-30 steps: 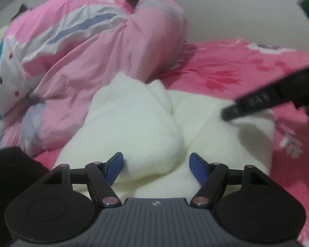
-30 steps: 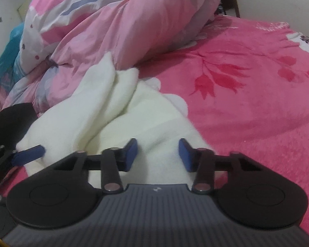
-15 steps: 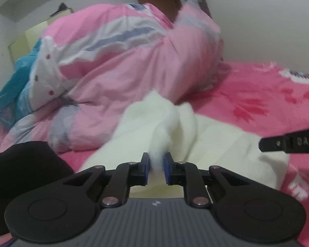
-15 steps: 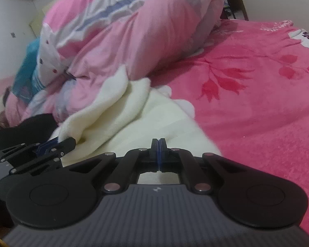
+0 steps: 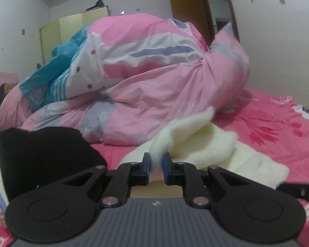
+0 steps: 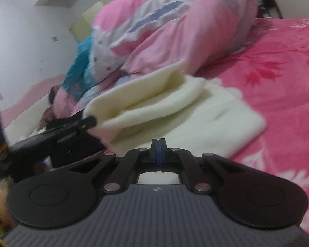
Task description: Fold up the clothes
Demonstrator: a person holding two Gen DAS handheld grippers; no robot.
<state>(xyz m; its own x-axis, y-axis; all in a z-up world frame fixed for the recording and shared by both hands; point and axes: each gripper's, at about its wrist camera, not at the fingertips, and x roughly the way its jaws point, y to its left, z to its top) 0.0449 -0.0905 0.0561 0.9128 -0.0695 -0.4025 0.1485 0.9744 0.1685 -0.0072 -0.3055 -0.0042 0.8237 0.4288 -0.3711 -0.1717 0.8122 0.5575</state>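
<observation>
A cream fleece garment point(image 5: 218, 150) lies rumpled on the pink floral bedsheet point(image 5: 278, 135). My left gripper point(image 5: 156, 161) is shut on a raised fold of it, and fleece bulges up between the blue pads. In the right wrist view the same garment point(image 6: 175, 111) is folded over itself, and the left gripper point(image 6: 88, 121) holds its left edge off the bed. My right gripper point(image 6: 159, 144) is shut low over the garment's near edge. Its pads meet, and no cloth shows between them.
A big pink, white and blue quilt point(image 5: 154, 82) is heaped behind the garment. A black garment point(image 5: 45, 154) lies to the left, with teal cloth point(image 5: 51, 74) beyond it. Bare bedsheet point(image 6: 278, 78) stretches to the right. A wardrobe and a door stand at the back.
Both grippers went from open to shut. The left one has pinched a fold of the cream fleece and lifted it, and both cameras now sit higher and tilted.
</observation>
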